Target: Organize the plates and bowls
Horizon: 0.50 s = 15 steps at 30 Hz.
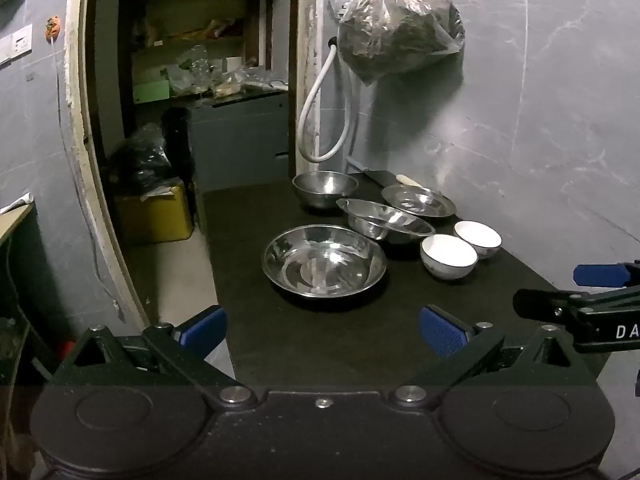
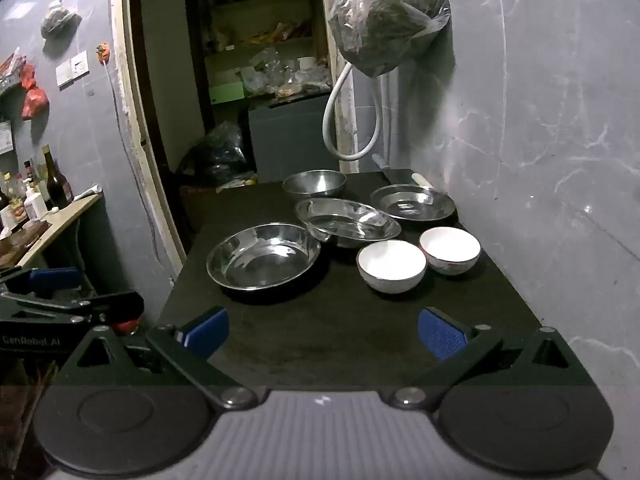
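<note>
Both tools are sporting black linkage arms with silver screws and ribbed blue pads; left tool [image 1: 323,330] and right tool [image 2: 323,330] are showing white lettering beside the pads.

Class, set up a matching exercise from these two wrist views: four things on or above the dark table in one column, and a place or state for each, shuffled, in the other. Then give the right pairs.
Column 1
1. large steel dish
2. two white bowls
3. deep steel bowl
4. plastic bag

Column 2
A. hanging on the wall above the table
B. side by side near the wall
C. farthest back on the table
D. nearest the grippers, empty

Pairs: 1-D, 2-B, 3-C, 4-A
</note>
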Each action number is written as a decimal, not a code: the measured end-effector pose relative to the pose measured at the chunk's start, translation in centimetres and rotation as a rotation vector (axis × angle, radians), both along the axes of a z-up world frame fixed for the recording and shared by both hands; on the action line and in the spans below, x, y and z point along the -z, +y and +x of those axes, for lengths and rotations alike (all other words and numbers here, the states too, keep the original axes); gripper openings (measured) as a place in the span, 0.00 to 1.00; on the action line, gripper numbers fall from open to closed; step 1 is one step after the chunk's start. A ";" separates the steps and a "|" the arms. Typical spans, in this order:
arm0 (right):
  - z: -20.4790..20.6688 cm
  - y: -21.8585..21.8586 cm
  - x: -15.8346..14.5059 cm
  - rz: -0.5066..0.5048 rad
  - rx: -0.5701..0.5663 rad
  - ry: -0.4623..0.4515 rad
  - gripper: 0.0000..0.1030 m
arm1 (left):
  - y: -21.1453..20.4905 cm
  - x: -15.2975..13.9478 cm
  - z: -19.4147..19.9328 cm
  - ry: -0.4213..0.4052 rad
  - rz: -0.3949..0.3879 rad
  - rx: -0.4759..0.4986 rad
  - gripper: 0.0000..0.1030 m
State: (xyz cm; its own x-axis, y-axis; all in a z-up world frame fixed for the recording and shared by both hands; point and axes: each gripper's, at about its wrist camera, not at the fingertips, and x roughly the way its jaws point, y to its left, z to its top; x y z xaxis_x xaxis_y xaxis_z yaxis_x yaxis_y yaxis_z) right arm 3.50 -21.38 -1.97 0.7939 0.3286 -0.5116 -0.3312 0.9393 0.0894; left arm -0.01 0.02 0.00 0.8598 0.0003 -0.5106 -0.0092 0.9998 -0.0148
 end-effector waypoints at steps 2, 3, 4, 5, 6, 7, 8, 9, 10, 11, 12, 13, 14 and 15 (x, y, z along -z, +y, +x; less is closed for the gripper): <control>0.0 0.0 0.0 -0.010 0.002 -0.001 1.00 | -0.1 0.0 0.1 0.006 0.010 -0.002 0.99; 0.0 0.0 0.0 -0.011 0.003 -0.003 1.00 | -0.1 0.0 0.0 0.002 0.010 -0.004 0.99; 0.0 -0.1 0.0 -0.013 0.004 -0.005 1.00 | -0.1 0.0 0.0 0.002 0.009 -0.006 0.99; 0.0 -0.1 0.0 -0.016 0.005 -0.007 1.00 | -0.1 0.0 0.0 0.002 0.007 -0.008 0.99; 0.0 -0.1 0.0 -0.017 0.006 -0.008 1.00 | -0.1 0.0 0.0 0.001 0.006 -0.010 0.99; 0.0 -0.1 0.0 -0.016 0.005 -0.009 1.00 | -0.7 0.4 0.0 0.000 0.007 -0.011 0.99; 0.0 -0.1 0.0 -0.016 0.007 -0.009 1.00 | -0.7 0.4 0.2 0.003 0.006 -0.006 0.99; 0.0 -0.1 0.0 -0.016 0.009 -0.009 1.00 | -0.6 0.5 0.3 0.004 0.006 -0.003 0.99; -0.2 0.0 -0.2 -0.015 0.011 -0.011 1.00 | -0.7 0.6 0.3 0.003 0.006 -0.003 0.99; -0.2 0.0 -0.2 -0.015 0.012 -0.011 1.00 | -1.1 0.6 -0.1 0.003 0.008 -0.004 0.99; -0.2 0.0 -0.2 -0.016 0.013 -0.010 1.00 | -1.1 0.5 0.0 0.007 0.009 -0.005 0.99; -0.3 0.3 -0.2 -0.016 0.013 -0.009 1.00 | -0.8 0.4 0.1 0.010 0.009 0.000 0.99; -0.3 0.3 -0.2 -0.016 0.013 -0.010 1.00 | -0.9 0.5 0.1 0.011 0.009 0.000 0.99; -0.2 0.1 -0.1 -0.012 0.011 -0.009 1.00 | -1.0 0.5 0.1 0.012 0.009 0.000 0.99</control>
State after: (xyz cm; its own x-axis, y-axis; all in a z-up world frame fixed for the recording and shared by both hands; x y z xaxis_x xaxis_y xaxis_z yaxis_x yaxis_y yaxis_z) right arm 3.31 -21.29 -1.87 0.8017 0.3139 -0.5086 -0.3218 0.9438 0.0752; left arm 0.10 -1.01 -0.53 0.8538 0.0049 -0.5206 -0.0090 0.9999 -0.0054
